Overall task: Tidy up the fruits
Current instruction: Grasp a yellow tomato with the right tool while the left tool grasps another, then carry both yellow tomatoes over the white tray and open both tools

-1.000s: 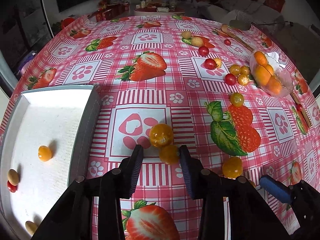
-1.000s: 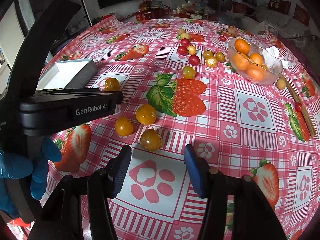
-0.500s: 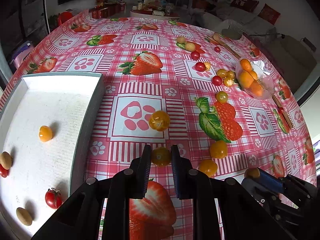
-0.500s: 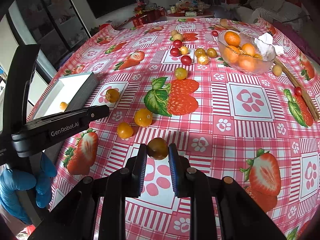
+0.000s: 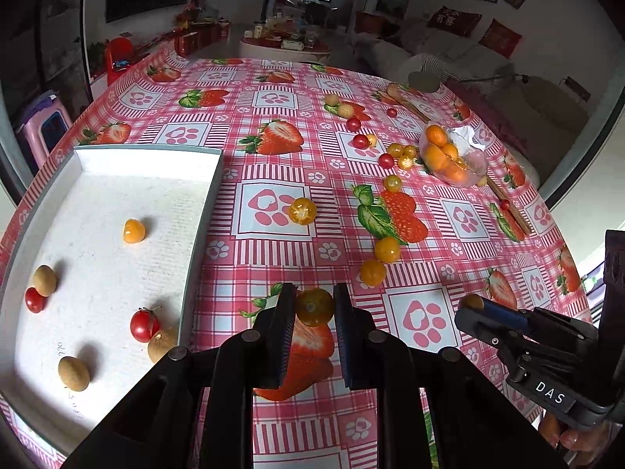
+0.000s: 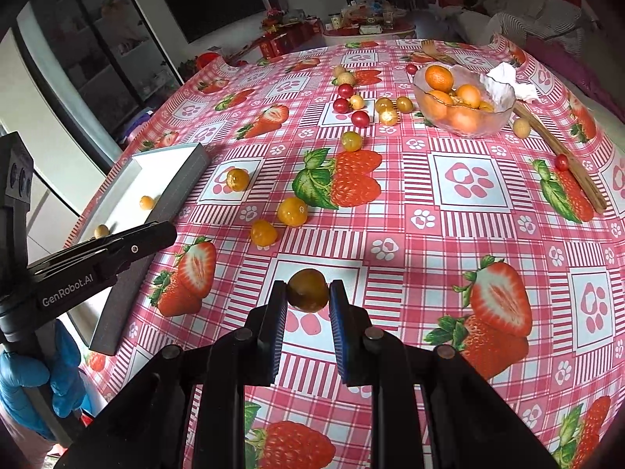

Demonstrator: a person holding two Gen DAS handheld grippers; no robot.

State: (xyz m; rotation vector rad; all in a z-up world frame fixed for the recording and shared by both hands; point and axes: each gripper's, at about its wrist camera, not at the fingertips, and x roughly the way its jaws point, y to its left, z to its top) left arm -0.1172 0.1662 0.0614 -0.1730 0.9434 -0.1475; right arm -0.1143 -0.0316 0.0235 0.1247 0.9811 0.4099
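My left gripper is shut on a yellow-orange cherry tomato and holds it above the cloth, just right of the white tray. My right gripper is shut on a darker yellow tomato, lifted over the table's near part. The tray also shows in the right wrist view and holds several small fruits: an orange tomato, a red tomato and brown longans. Three yellow tomatoes lie loose nearby.
A glass bowl of oranges with a crumpled tissue stands at the far right. Red and yellow tomatoes cluster beside it. Wooden chopsticks lie along the right edge. The right gripper body sits low right in the left view.
Both grippers have closed on a tomato each and lifted it off the cloth, pulling back and up. The left gripper has moved toward the tray's side.
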